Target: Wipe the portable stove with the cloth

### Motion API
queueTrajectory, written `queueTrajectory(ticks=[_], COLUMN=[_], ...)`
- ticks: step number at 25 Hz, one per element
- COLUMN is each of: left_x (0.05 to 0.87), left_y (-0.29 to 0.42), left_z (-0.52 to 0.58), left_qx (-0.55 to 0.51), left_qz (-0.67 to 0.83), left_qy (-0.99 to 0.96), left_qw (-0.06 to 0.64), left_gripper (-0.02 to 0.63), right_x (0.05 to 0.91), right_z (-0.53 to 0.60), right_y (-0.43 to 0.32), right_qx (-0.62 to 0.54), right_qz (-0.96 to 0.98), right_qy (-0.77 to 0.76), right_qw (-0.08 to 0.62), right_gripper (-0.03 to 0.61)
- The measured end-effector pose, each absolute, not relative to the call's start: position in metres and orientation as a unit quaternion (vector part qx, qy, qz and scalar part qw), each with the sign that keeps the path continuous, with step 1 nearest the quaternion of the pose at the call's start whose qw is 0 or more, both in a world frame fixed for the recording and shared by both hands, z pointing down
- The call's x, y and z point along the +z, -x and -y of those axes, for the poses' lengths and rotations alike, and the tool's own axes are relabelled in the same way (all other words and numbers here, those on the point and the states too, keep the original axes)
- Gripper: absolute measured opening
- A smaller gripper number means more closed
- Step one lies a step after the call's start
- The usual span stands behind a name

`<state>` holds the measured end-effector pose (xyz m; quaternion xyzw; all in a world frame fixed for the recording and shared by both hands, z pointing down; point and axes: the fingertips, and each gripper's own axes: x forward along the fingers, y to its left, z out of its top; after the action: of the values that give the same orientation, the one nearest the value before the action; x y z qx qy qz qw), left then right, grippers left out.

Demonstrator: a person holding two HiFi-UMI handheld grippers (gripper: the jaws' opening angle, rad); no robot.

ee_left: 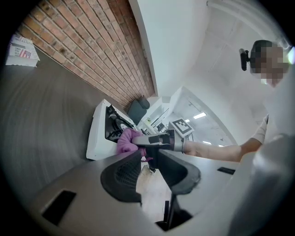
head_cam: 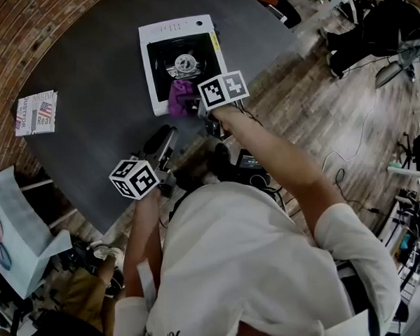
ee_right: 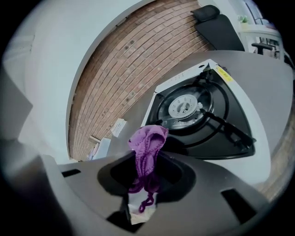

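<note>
The portable stove (head_cam: 183, 58) is white with a black top and a round burner, and it sits at the far side of the dark table (head_cam: 92, 57). My right gripper (head_cam: 195, 103) is shut on a purple cloth (head_cam: 182, 96) at the stove's near edge. In the right gripper view the cloth (ee_right: 148, 144) bunches up between the jaws of the right gripper (ee_right: 146, 162), just short of the burner (ee_right: 186, 107). My left gripper (head_cam: 163, 144) hovers at the table's near edge, open and holding nothing. The left gripper view shows the left gripper (ee_left: 148, 159), the stove (ee_left: 97, 136) and the cloth (ee_left: 125, 140).
A printed leaflet (head_cam: 36, 113) lies on the table's left side, also visible as the leaflet (ee_left: 20, 48). A brick wall (ee_left: 92, 41) runs behind the table. A black chair (head_cam: 385, 21) stands on the wooden floor at the upper right. Another person crouches at the lower left (head_cam: 83, 290).
</note>
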<state>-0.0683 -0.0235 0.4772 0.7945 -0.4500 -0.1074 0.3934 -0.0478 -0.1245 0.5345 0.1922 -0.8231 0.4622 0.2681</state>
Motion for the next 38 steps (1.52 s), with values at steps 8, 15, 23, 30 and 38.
queueTrajectory(ticks=[8, 15, 23, 30, 38], left_x=[0.475, 0.472, 0.472, 0.471, 0.473], left_y=[0.049, 0.033, 0.023, 0.018, 0.017], left_z=[0.033, 0.041, 0.045, 0.045, 0.043], left_qx=[-0.099, -0.093, -0.091, -0.094, -0.095], left_qz=[0.440, 0.429, 0.422, 0.420, 0.418], left_qy=[-0.801, -0.808, -0.812, -0.812, -0.813], left_qw=[0.393, 0.392, 0.393, 0.393, 0.393], left_gripper=[0.114, 0.114, 0.114, 0.114, 0.114], right_x=[0.538, 0.538, 0.539, 0.540, 0.543], right_z=[0.139, 0.147, 0.150, 0.147, 0.142], right_y=[0.012, -0.016, -0.031, -0.047, -0.074], right_qx=[0.497, 0.511, 0.517, 0.519, 0.500], right_qz=[0.799, 0.786, 0.781, 0.777, 0.778], right_qy=[-0.228, -0.250, -0.264, -0.273, -0.291], right_qw=[0.251, 0.241, 0.231, 0.228, 0.246], right_gripper=[0.112, 0.112, 0.112, 0.112, 0.112])
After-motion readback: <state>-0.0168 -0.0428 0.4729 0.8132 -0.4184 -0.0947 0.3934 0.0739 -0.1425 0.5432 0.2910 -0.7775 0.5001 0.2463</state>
